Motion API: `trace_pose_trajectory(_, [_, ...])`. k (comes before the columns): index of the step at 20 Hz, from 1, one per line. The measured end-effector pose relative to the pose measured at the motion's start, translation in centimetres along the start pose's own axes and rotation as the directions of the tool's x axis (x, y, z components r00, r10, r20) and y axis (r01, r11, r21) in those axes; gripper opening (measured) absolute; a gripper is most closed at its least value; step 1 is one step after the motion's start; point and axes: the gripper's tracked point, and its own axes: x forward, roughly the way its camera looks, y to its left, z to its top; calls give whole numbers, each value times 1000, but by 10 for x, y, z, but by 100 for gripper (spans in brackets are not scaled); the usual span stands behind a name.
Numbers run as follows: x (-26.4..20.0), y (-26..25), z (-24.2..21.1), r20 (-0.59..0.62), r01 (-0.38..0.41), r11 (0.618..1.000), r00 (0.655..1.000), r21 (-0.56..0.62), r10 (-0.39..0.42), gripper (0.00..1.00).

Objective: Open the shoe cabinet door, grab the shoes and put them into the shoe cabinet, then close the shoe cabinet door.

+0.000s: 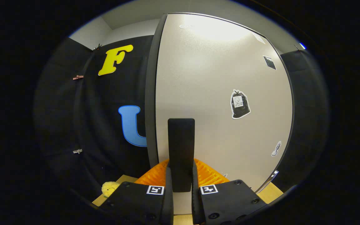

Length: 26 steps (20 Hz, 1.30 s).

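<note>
While the jaws clamp the black handle, their tips stay hidden on the cabinet door.

no legible text, stickers on the cabinet door too small to read

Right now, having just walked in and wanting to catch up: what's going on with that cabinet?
The hand-held gripper has its jaws closed on the black handle of the shoe cabinet door, one on each side. The pale door stands right ahead, with stickers on its face. Whether it is opening or closing can't be told. A yellow soft thing lies on the wooden surface beside the fingers.
</note>
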Motion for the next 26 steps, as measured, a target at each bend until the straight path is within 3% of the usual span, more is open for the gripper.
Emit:
trace_pose_trajectory(15, [-106,-39,0,-22,-42,998,999,44,43,27])
trace_pose_trajectory(26, [-160,-80,2,-43,-162,987,986,14,162,27])
